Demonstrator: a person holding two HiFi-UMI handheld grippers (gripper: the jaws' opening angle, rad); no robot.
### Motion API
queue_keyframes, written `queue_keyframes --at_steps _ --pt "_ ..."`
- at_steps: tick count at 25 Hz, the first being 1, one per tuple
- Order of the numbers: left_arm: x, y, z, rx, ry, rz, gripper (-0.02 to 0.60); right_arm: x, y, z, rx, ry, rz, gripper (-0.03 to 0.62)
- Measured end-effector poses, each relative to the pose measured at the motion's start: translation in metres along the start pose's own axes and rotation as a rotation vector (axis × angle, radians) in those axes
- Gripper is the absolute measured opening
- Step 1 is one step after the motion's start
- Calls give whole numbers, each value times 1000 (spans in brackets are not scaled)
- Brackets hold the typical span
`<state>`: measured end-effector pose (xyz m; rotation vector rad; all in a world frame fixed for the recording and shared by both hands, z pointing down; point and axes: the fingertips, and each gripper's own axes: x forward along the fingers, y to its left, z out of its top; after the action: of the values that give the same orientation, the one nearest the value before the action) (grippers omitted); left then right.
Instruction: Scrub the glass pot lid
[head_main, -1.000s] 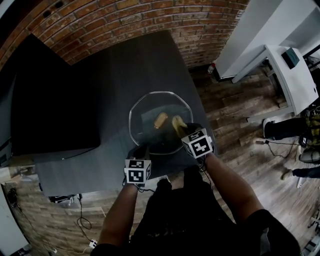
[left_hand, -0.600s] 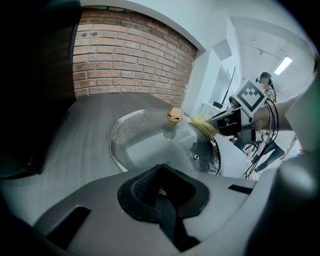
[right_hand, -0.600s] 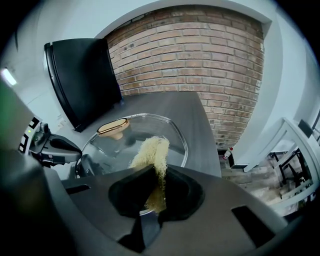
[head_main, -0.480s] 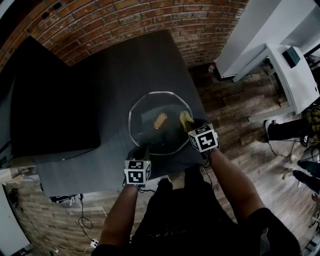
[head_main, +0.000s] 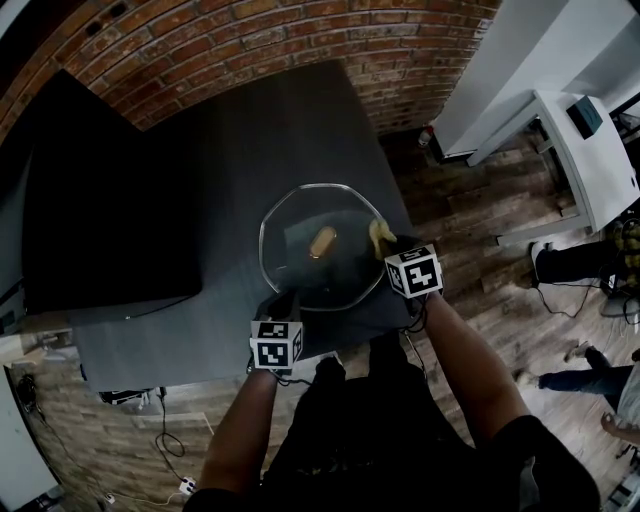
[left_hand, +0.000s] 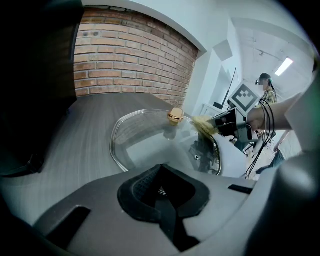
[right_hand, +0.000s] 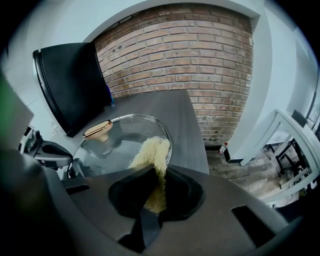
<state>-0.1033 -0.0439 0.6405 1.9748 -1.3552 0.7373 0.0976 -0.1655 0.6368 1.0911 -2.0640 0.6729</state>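
The glass pot lid (head_main: 300, 268) with a gold knob (head_main: 322, 241) lies on the dark grey table (head_main: 200, 180). My left gripper (head_main: 281, 304) is at the lid's near rim, and in the left gripper view its jaws (left_hand: 161, 174) are shut on that rim. My right gripper (head_main: 392, 250) is shut on a yellow scrubbing pad (head_main: 379, 236) that rests on the lid's right edge. In the right gripper view the pad (right_hand: 151, 154) sticks out past the jaws onto the glass (right_hand: 120, 142), right of the knob (right_hand: 97, 129).
A large black panel (head_main: 95, 210) stands on the table's left part. A brick wall (head_main: 250, 40) runs behind. The table's right edge drops to a wooden floor (head_main: 470, 230) with a white desk (head_main: 575, 150). A person (left_hand: 267, 87) stands far off.
My right gripper has carried the pad to the right and a little farther away, from near the knob to the lid's right rim. The left gripper and the lid stay put.
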Motion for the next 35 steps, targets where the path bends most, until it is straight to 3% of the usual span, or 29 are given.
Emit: queue_keyframes --at_steps 9,16,19,22,28,35 --pt "1 -2 -1 -21 12 -7 34 -2 3 11 -47 17 17 49" --pt "2 -4 -2 -62 13 -13 34 -7 42 98 -201 -106 121 49" --pt "0 -5 -1 -61 4 -10 34 0 77 126 -320 -96 213 49" --pt "0 -6 1 -58 -4 -3 34 15 115 134 -507 -29 291 49" --pt "-1 -9 2 -59 -17 6 34 42 181 110 -912 138 438 49" --pt "1 -6 3 -76 -44 35 34 64 212 76 -1155 299 559 49"
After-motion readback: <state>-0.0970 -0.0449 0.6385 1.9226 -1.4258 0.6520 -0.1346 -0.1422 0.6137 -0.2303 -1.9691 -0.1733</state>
